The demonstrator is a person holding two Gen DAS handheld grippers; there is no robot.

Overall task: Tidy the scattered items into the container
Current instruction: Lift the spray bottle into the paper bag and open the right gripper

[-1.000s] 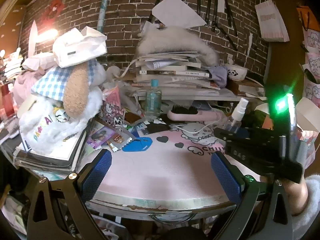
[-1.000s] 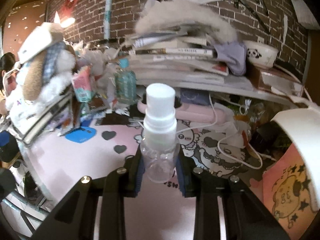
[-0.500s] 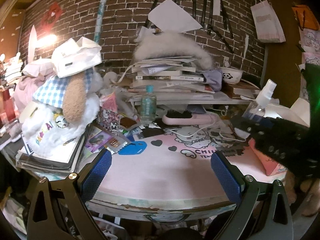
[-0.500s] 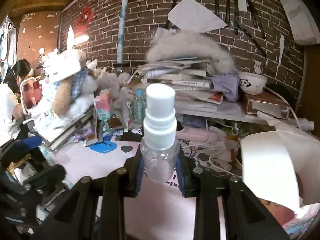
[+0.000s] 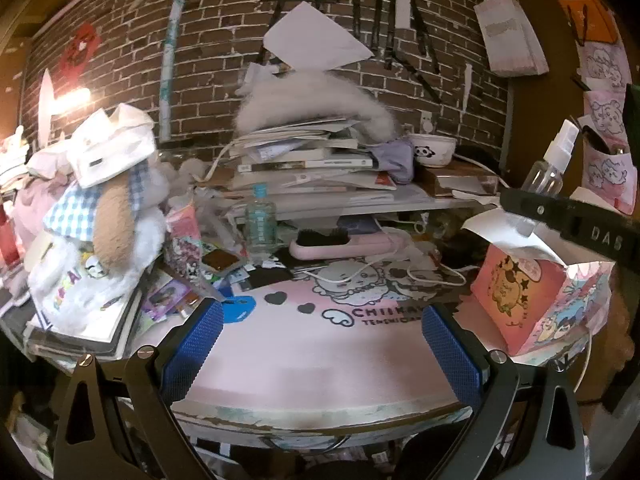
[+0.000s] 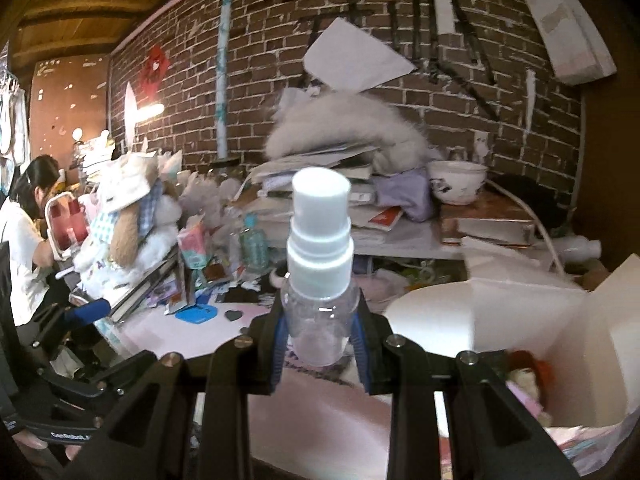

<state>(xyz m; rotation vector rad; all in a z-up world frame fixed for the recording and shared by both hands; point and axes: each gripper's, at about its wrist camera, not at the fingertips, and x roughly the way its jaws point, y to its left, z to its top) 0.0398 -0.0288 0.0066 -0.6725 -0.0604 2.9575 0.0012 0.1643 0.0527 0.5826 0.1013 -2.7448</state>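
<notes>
**Spray bottle held above the open box**

The right gripper (image 6: pixel 320 344) has its jaws closed on a small clear spray bottle (image 6: pixel 320 280) with a white cap, upright, just left of the pink cartoon box (image 5: pixel 520 300). The right wrist view looks down into the box's white flaps; the left wrist view shows its printed side and the bottle above it. The left gripper (image 5: pixel 320 344) hangs with jaws wide apart and nothing between them, over the pink surface (image 5: pixel 320 360) left of the box.
</notes>
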